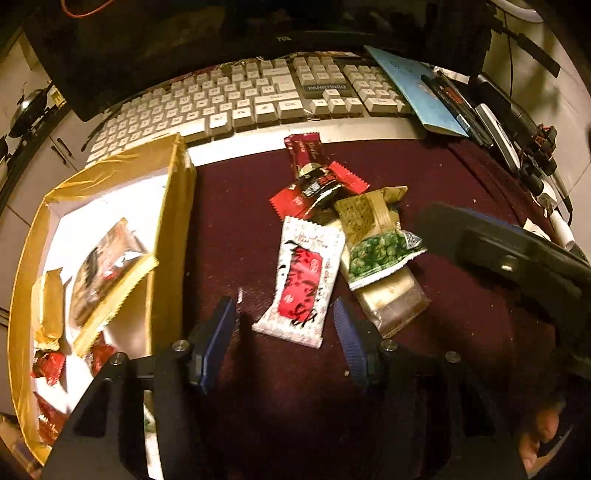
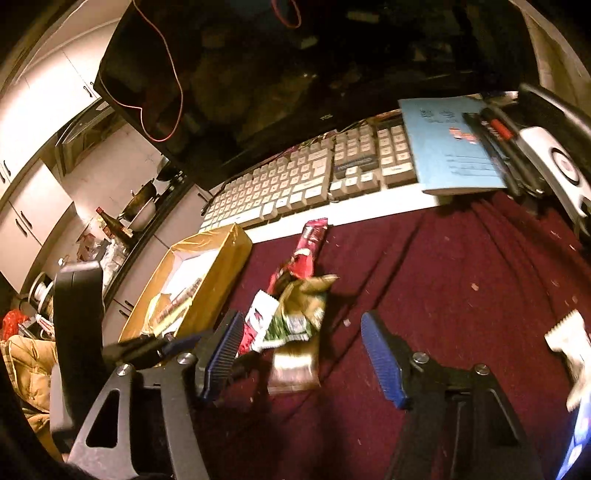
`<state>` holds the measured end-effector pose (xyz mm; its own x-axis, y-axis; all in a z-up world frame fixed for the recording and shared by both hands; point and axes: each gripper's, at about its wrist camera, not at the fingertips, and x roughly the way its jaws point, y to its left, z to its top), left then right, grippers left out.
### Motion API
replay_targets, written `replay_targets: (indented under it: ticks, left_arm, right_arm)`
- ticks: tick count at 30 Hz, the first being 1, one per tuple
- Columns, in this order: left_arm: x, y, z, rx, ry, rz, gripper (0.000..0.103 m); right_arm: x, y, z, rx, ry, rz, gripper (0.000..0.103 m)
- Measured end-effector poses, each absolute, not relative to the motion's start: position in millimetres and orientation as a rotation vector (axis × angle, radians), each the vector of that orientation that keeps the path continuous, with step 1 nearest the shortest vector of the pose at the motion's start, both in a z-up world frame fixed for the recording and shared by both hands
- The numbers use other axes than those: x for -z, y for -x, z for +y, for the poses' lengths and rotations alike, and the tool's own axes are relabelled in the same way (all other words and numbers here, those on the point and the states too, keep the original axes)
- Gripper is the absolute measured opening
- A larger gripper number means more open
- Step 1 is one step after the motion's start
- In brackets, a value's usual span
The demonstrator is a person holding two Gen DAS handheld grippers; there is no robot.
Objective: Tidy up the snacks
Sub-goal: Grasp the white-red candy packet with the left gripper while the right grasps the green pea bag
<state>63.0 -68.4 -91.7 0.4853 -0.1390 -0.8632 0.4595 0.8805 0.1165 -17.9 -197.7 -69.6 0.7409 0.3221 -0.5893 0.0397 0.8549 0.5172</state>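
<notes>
While reading the labels: "TCL" on the lower bezel of the monitor [image 1: 258,22], "PANGYINGO" or similar on the dark plate of the keyboard [image 1: 258,99], blurred, so not certain. Handwriting on the blue booklet [image 2: 447,147], not readable. Red brush-style characters on the white snack packet [image 1: 301,280], too blurred to read.

Left tool [image 1: 284,332]: fingers wide apart, holding nothing, one on each side of the near end of the white snack packet, not touching it as far as visible. Right tool [image 2: 303,358]: fingers also wide apart, empty, above the dark red cloth [image 2: 461,277] on the tabletop, just beside the pile.

Loose pile near the middle of the cloth: red wrapper [image 1: 314,177], olive-gold wrapper [image 1: 365,210], green pea packet [image 1: 380,254], clear-ended packet [image 1: 395,299] under it. Gold-edged box [image 1: 173,221] left of the pile, already with several packets inside, among them a gold-trimmed packet [image 1: 107,273] and small red wrappers [image 1: 50,365].
</notes>
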Motion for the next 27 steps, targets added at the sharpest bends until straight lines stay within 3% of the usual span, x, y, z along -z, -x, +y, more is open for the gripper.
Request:
replay_targets:
  ticks: [3, 5, 7, 9, 22, 27]
  left_arm:
    - [96, -66, -68, 0.351, -0.344, 0.979, 0.05]
    - [96, -65, -65, 0.357, -0.326, 0.973, 0.034]
    - [97, -63, -61, 0.356, -0.306, 0.962, 0.029]
    - [98, -60, -59, 0.352, -0.308, 0.942, 0.029]
    - [88, -44, -45, 0.308, -0.276, 0.86, 0.025]
    - [64, -25, -19, 0.398, -0.148, 0.827, 0.025]
  right_arm:
    - [75, -4, -196, -0.209, -0.571, 0.776, 0.067]
    - [79, -14, -193, -0.217, -0.583, 0.801, 0.066]
    - [84, -21, -190, -0.219, -0.584, 0.819, 0.058]
    - [91, -26, -186, -0.219, -0.576, 0.841, 0.036]
    - [90, -14, -195, -0.273, -0.641, 0.706, 0.033]
    - [83, -7, -197, -0.303, -0.645, 0.663, 0.033]
